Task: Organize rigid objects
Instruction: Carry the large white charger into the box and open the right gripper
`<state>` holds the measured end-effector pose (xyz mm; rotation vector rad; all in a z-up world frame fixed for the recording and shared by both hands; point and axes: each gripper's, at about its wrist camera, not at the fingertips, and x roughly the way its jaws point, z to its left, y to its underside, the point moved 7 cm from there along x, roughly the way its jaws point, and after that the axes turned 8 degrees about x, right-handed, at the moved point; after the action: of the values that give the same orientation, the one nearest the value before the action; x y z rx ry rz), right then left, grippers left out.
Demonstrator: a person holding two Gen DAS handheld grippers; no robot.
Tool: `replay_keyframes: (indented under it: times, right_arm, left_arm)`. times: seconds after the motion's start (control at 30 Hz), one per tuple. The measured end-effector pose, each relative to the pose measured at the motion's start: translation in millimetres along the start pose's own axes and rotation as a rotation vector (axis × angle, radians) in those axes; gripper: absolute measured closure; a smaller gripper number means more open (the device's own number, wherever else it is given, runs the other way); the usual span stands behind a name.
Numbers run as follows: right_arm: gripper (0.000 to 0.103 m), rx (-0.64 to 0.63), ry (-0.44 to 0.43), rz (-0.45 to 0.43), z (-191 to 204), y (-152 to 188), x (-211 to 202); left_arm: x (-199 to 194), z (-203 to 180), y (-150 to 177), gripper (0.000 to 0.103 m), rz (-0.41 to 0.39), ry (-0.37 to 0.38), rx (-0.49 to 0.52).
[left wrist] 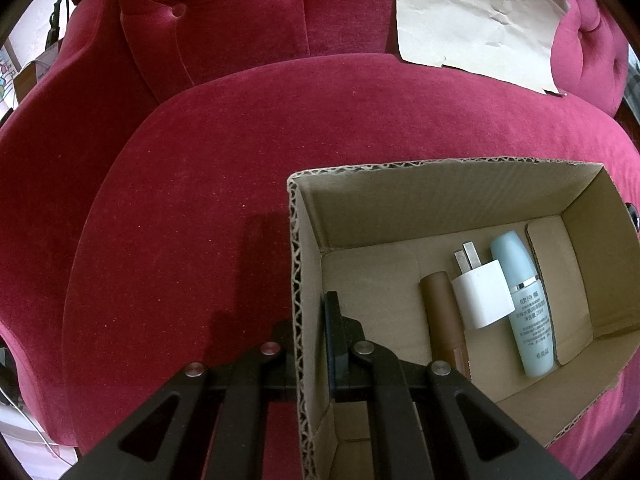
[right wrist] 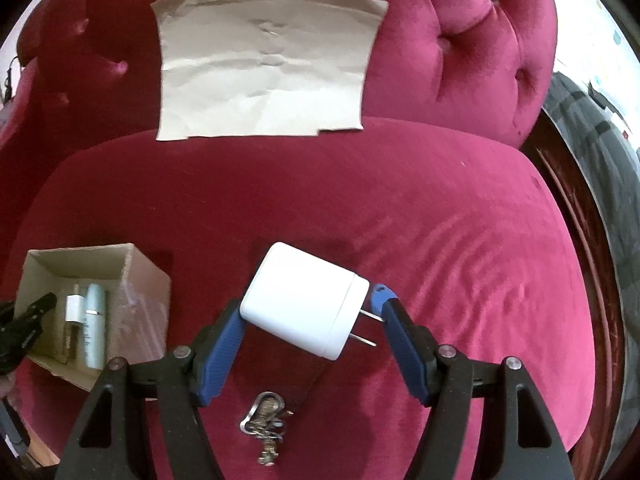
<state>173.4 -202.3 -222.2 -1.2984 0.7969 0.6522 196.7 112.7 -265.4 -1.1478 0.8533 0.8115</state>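
Left gripper (left wrist: 312,344) clamped on cardboard box (left wrist: 440,200) wall; right gripper (right wrist: 310,322) gripping large white charger (right wrist: 300,312) above keys (right wrist: 266,426).

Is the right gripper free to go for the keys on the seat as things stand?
Probably not yet. The right gripper is shut on a white charger, so its jaws are occupied. The keys lie uncovered on the sofa just below it; nothing else blocks them.
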Motion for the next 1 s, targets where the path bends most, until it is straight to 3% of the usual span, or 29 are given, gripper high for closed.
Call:
replay_keyframes:
  times: [1.0]
  right_arm:
    - [0.029, -0.179, -0.156, -0.047, 131.7, -1.5, -34.2]
  left_arm:
    - [-0.4, 0.6, -0.2, 0.097, 0.000, -0.002, 0.004]
